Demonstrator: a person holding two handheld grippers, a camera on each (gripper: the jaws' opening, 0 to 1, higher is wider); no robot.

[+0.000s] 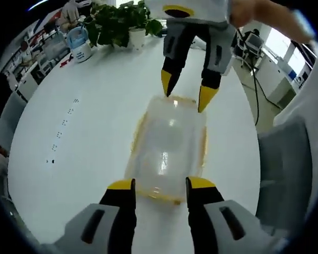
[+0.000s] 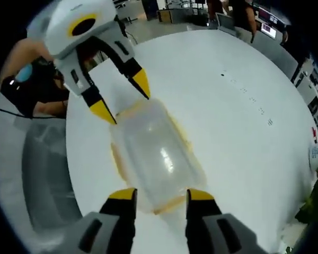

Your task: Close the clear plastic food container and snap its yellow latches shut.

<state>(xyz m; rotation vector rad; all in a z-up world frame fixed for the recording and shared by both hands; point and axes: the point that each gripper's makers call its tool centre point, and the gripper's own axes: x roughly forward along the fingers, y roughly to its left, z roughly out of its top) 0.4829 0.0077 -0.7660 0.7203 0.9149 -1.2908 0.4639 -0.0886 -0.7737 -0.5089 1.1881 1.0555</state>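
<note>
The clear plastic container lies flat on the white table with its lid on top and yellow latches along its edges. My left gripper stands open, its yellow tips on either side of the container's near short end, by a yellow latch. The right gripper comes in from the far side, open, tips just at the far short end. In the right gripper view the container runs away from my right gripper, and the left gripper sits at the opposite end. Neither holds anything.
A potted plant and a blue-and-white object stand at the table's far edge. A grey chair is beside the table, seen too in the right gripper view as the chair. People stand in the background.
</note>
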